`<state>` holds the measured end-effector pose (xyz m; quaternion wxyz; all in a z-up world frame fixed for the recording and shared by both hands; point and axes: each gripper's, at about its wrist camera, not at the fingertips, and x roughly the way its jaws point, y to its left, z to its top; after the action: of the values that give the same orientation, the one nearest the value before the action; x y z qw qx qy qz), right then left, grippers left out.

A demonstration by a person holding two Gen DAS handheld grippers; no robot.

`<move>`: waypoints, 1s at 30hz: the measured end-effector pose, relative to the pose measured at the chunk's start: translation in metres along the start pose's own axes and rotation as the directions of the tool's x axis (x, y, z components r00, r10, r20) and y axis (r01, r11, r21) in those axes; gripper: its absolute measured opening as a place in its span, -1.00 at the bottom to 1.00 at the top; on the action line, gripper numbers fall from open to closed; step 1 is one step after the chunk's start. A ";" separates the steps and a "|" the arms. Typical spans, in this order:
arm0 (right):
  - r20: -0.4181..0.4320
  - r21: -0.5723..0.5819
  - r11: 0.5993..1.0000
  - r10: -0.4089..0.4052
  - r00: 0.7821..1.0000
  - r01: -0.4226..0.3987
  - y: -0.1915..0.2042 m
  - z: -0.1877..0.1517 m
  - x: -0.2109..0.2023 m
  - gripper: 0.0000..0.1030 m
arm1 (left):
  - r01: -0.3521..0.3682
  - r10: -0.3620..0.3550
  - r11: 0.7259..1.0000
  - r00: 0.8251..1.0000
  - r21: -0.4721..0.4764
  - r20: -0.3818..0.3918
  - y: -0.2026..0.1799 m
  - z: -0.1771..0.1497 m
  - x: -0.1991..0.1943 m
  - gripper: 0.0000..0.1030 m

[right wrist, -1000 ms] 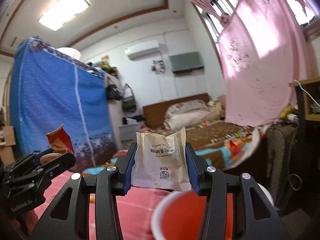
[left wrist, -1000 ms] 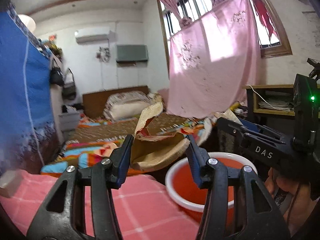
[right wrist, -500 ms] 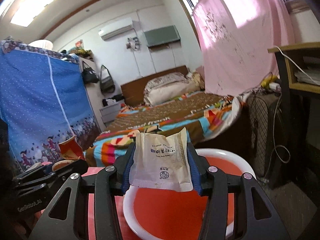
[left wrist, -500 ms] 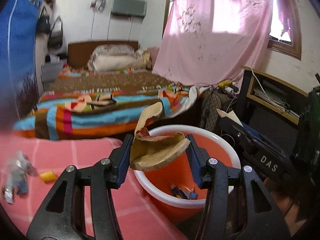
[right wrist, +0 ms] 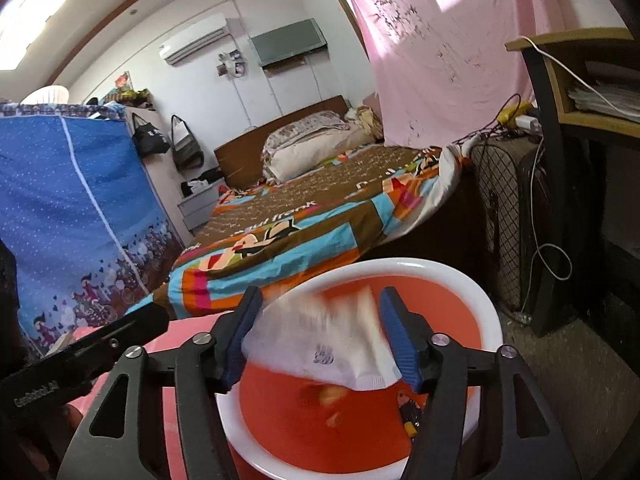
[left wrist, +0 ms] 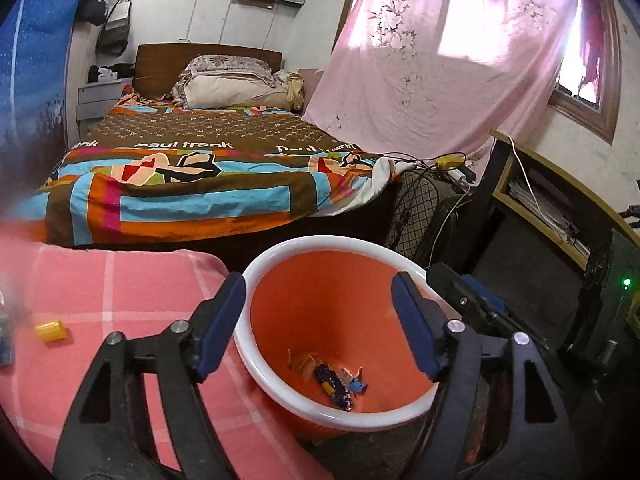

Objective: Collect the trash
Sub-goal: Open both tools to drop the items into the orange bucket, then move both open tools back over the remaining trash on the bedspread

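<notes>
Both grippers' jaws had just been opening over the bin (left wrist: 256,276): left gripper (left wrist: 318,326) spread and empty, right gripper (right wrist: 320,334) spread, its packet (right wrist: 324,344) dropping. A yellow cap (left wrist: 50,330) remained on the cloth (left wrist: 132,280).

Left gripper (left wrist: 320,326): tilted downward, jaws spread wide, just opened further, nothing between the blue pads (left wrist: 222,324).
Right gripper (right wrist: 320,334): tilted downward, jaws parted, just opened further; a blurred white packet (right wrist: 324,344) sits loose between the pads (right wrist: 400,340), no longer pinched.
</notes>
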<state>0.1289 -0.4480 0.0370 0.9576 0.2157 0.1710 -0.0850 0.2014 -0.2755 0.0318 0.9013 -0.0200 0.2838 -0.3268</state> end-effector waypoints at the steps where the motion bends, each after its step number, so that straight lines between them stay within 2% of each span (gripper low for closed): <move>1: -0.003 0.003 1.000 -0.001 1.000 0.001 -0.001 0.000 0.001 0.26 | -0.004 0.004 1.000 1.000 -0.003 0.003 0.001 0.000 0.000 0.56; 4: -0.002 0.003 1.000 -0.002 1.000 0.002 -0.001 0.001 0.000 0.40 | -0.027 0.028 1.000 0.999 -0.014 0.024 0.005 -0.002 -0.005 0.62; 10: 0.044 -0.013 1.000 0.007 0.999 -0.007 0.005 0.004 -0.005 0.53 | -0.085 0.089 0.995 0.992 -0.058 0.086 0.025 -0.001 -0.026 0.73; 12: 0.076 -0.024 1.000 0.019 0.997 -0.017 0.011 0.006 -0.010 0.60 | -0.114 0.121 0.991 0.986 -0.064 0.111 0.032 -0.002 -0.036 0.80; 14: 0.106 -0.033 0.999 0.032 0.994 -0.028 0.018 0.007 -0.014 0.69 | -0.149 0.159 0.986 0.976 -0.075 0.148 0.042 -0.002 -0.049 0.98; 17: 0.168 -0.055 0.997 0.068 0.983 -0.059 0.034 0.008 -0.022 0.95 | -0.194 0.212 0.976 0.953 -0.103 0.217 0.055 -0.005 -0.070 1.00; 18: 0.190 -0.064 0.996 0.078 0.979 -0.067 0.039 0.008 -0.025 1.00 | -0.211 0.234 0.970 0.939 -0.118 0.251 0.061 -0.007 -0.081 1.00; 20: 0.227 -0.090 0.992 0.110 0.968 -0.091 0.052 0.008 -0.030 1.00 | -0.238 0.266 0.963 0.921 -0.128 0.284 0.069 -0.009 -0.092 1.00; 23: 0.264 -0.138 0.983 0.158 0.951 -0.124 0.072 0.006 -0.035 1.00 | -0.294 0.322 0.946 0.885 -0.135 0.337 0.082 -0.014 -0.114 1.00; 30: 0.342 -0.265 0.945 0.275 0.898 -0.189 0.124 -0.006 -0.046 1.00 | -0.382 0.413 0.910 0.813 -0.160 0.410 0.110 -0.023 -0.155 1.00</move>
<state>0.1134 -0.3309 0.0964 0.9939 0.1043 -0.0335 0.0108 0.1561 -0.0921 0.0656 0.9884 -0.0643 0.0844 -0.1083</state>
